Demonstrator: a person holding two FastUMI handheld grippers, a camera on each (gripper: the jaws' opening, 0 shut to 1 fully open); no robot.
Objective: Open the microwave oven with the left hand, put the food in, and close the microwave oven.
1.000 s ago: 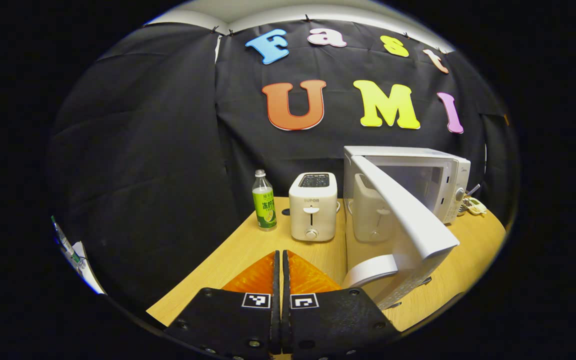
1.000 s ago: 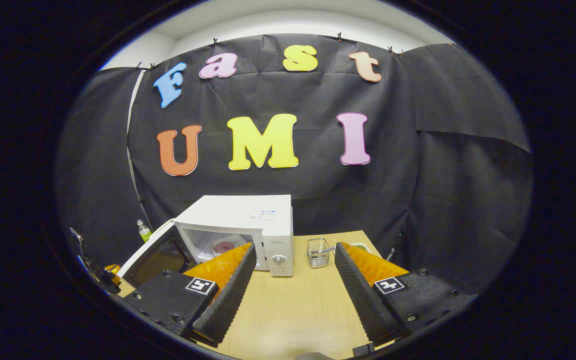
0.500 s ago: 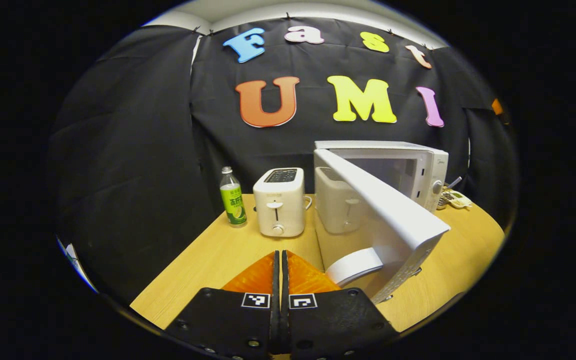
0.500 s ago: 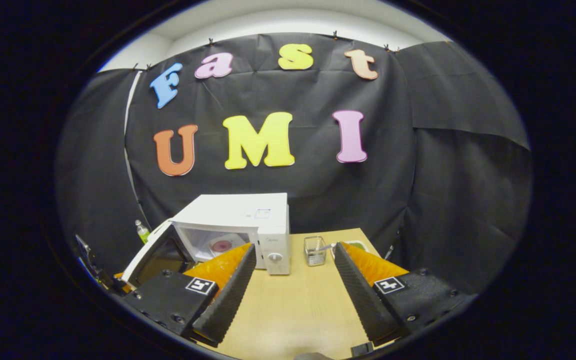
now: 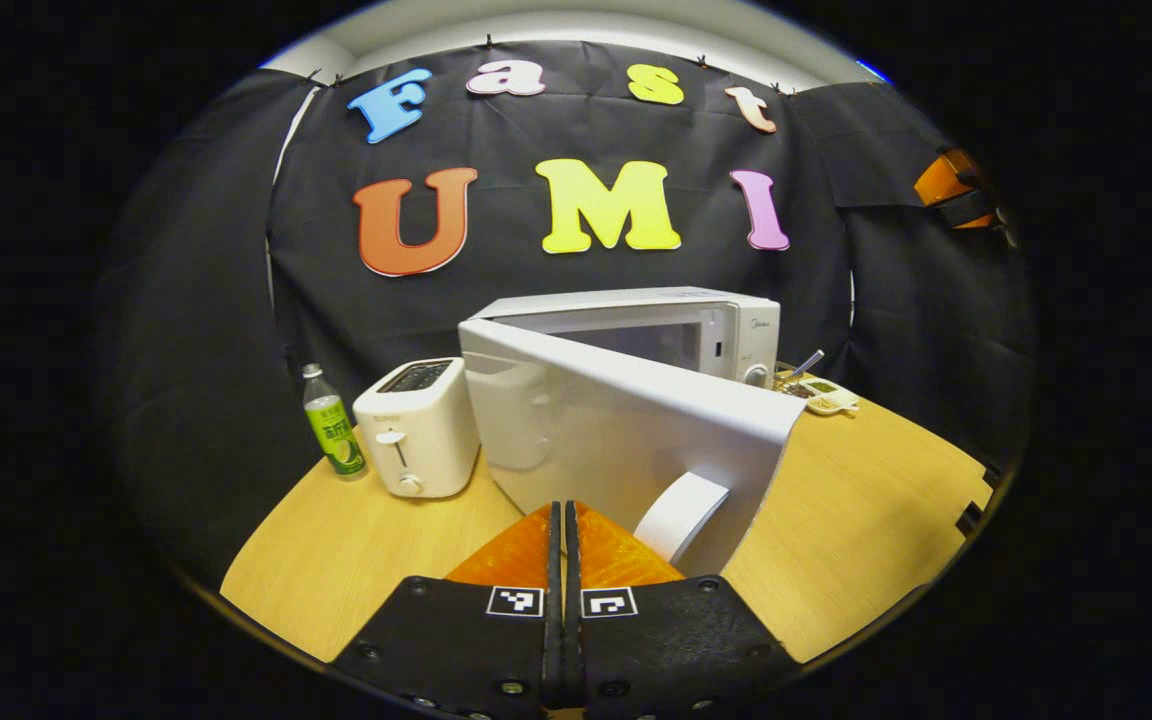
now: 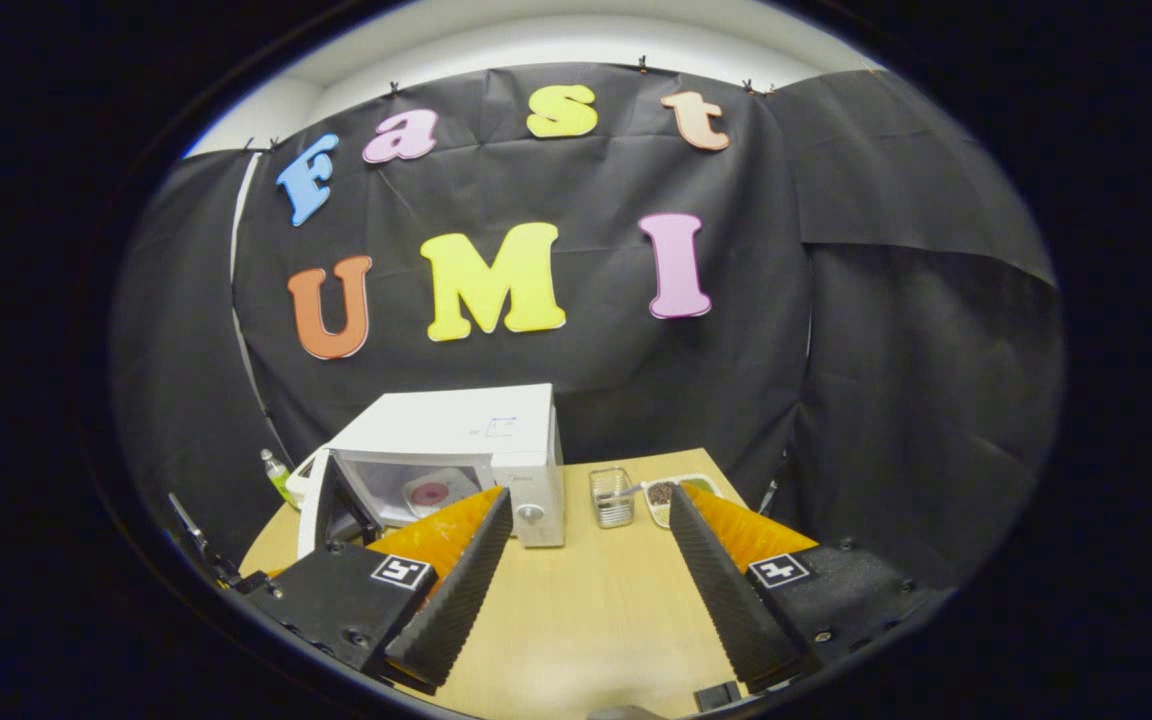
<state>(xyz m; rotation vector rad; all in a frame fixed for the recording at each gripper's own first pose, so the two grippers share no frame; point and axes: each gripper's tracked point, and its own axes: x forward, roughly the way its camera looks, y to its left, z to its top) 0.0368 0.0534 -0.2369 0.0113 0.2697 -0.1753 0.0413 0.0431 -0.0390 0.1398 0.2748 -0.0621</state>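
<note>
Two fingers of the left tool (image 5: 563, 560) lie pressed flat together at the bottom of the left gripper view, with nothing between them. Just beyond their tips stands the microwave door (image 5: 626, 440), swung part-way out from its hinge side, its curved white handle (image 5: 678, 514) close to the tips; whether the tool touches the handle cannot be told. The door covers most of the microwave (image 5: 656, 325), so the cavity is hidden here. Beside the hinge side stands a white toaster (image 5: 418, 428), and past it a green-labelled bottle (image 5: 333, 436) near the bench's (image 5: 866, 510) far left corner. Beyond the microwave's control side a small tray of food (image 5: 819, 394) sits at the bench's back edge, with a utensil handle sticking up beside it; its contents are too small to make out. The right tool (image 5: 956, 188) shows partly, cut off at the upper right edge.

In the right gripper view, the right tool (image 6: 586, 560) has its fingers spread wide apart, holding nothing, above the bare bench (image 6: 586, 620). The microwave (image 6: 456, 450) stands at the back left, its door (image 6: 321, 510) ajar and partly hidden behind the tool's left finger; a plate with something reddish (image 6: 428, 492) shows inside. To the right of the microwave are a small clear container (image 6: 611, 497) and the food tray (image 6: 671, 490), the tray partly covered by the right finger. The bottle (image 6: 276, 475) peeks out behind the door.
</note>
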